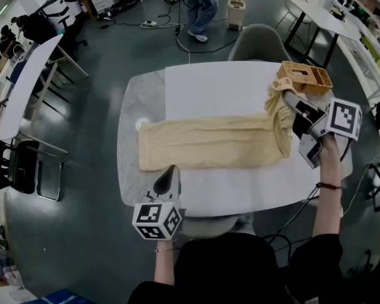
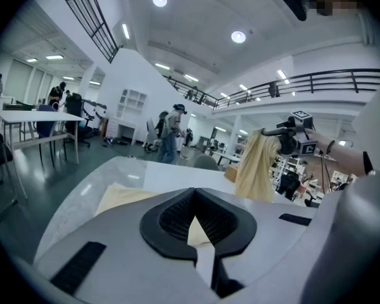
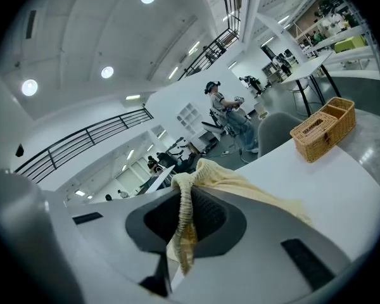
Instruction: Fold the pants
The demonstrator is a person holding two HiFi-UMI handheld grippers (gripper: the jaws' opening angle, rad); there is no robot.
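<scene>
Pale yellow pants (image 1: 209, 143) lie lengthwise on the white table top (image 1: 215, 87), legs to the left. My right gripper (image 1: 290, 99) is shut on the waistband end and holds it up off the table at the right, so the cloth hangs down from it. In the right gripper view the ribbed waistband (image 3: 185, 214) drapes between the jaws (image 3: 187, 198). From the left gripper view the raised cloth (image 2: 256, 166) hangs at the right. My left gripper (image 1: 171, 170) hovers at the pants' front edge, jaws together, with nothing seen in them (image 2: 196, 223).
A wicker basket (image 1: 307, 78) stands at the table's far right corner, just behind the lifted cloth. A grey chair (image 1: 259, 43) sits beyond the far edge. A person (image 1: 199, 8) stands further back, with cables on the floor. A long table (image 1: 25, 84) is at the left.
</scene>
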